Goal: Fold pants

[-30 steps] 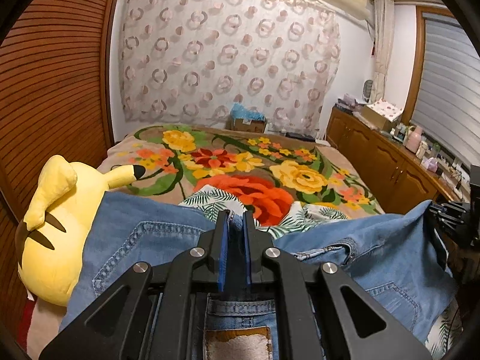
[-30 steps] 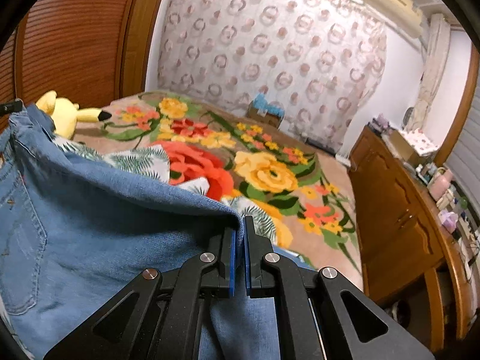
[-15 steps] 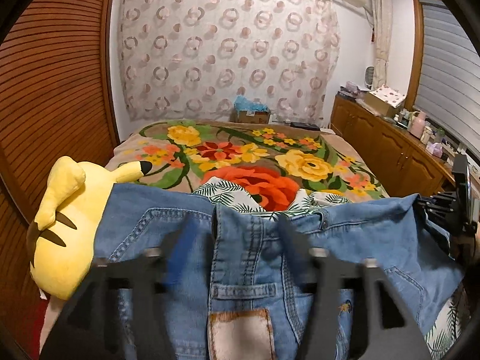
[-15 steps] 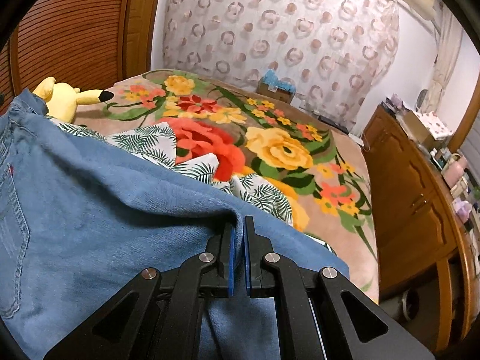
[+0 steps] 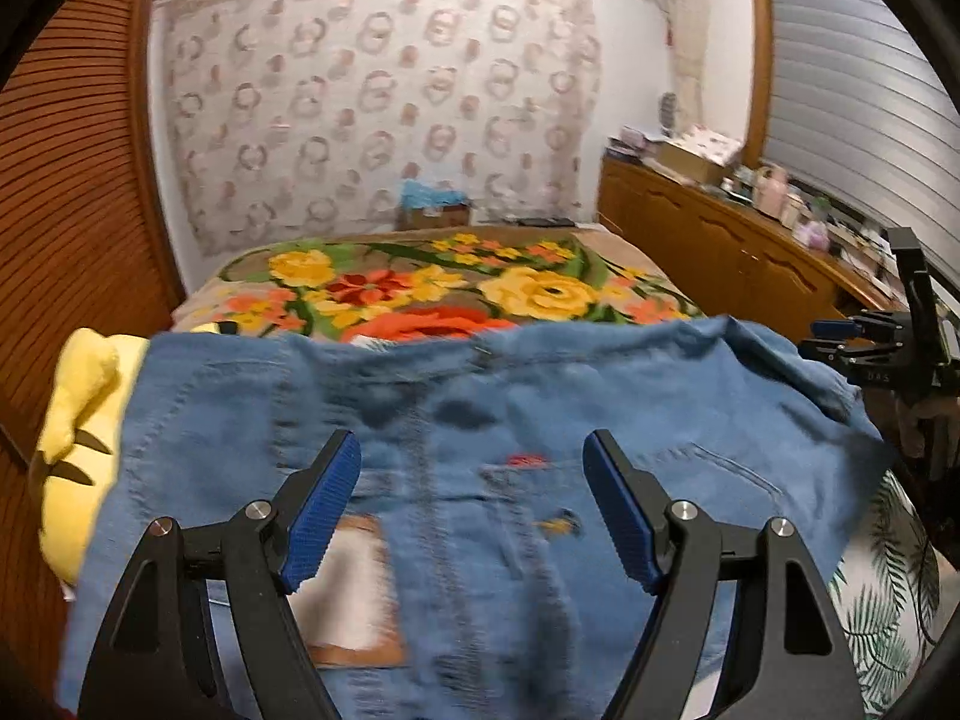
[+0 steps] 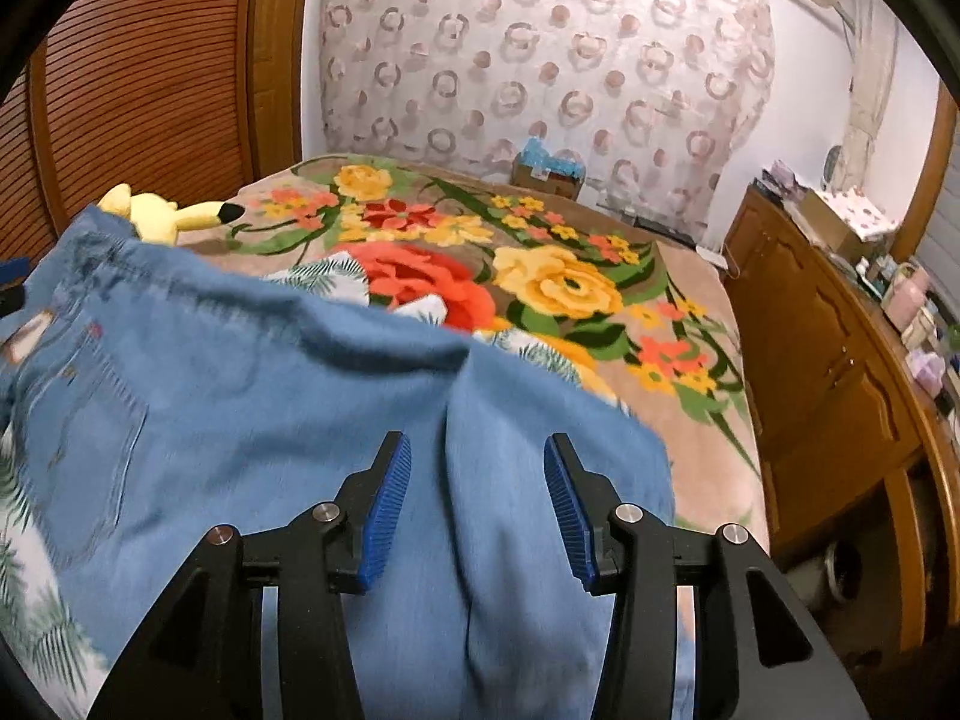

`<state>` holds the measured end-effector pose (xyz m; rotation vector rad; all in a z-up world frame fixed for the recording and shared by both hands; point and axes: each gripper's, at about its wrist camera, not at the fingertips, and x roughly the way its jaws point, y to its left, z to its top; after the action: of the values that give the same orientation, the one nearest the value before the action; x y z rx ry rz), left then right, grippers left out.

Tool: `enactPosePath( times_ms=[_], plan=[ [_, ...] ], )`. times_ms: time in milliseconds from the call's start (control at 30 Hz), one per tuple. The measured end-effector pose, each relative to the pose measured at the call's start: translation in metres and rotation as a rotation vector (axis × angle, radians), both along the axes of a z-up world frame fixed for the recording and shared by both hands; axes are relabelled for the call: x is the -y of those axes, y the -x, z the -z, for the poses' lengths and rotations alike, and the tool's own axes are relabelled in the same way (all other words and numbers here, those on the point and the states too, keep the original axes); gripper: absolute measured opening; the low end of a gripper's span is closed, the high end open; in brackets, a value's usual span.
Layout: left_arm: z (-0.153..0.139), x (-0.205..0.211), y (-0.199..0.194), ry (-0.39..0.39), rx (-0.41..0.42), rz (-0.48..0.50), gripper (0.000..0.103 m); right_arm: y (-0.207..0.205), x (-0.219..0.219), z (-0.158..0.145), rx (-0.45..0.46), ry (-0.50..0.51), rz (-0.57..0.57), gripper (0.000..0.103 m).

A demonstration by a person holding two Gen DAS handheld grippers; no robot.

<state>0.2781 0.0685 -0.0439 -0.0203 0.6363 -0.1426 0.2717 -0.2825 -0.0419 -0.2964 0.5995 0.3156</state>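
Here, blue denim pants [image 5: 480, 438] lie spread across the near end of a bed [image 6: 690, 420] with a floral blanket. The left gripper [image 5: 471, 510] hangs over the waistband area, its jaws opening wide with nothing pinched between the blue pads. The right gripper [image 6: 477, 498], jaws also opening, hovers above a fabric ridge. A yellow plush toy [image 5: 78, 420] sits beside the pants.
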Motion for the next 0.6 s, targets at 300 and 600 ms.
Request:
enactPosePath(
  times_ms=[300, 600],
  plan=[
    [0.031, 0.043, -0.006, -0.013, -0.083, 0.121, 0.078, 0.032, 0.022, 0.017, -0.063, 0.027, 0.041, 0.048],
    [0.043, 0.049, -0.008, -0.031, -0.133, 0.152, 0.078, 0.005, 0.019, 0.007, -0.1, 0.094, 0.099, 0.005]
  ],
)
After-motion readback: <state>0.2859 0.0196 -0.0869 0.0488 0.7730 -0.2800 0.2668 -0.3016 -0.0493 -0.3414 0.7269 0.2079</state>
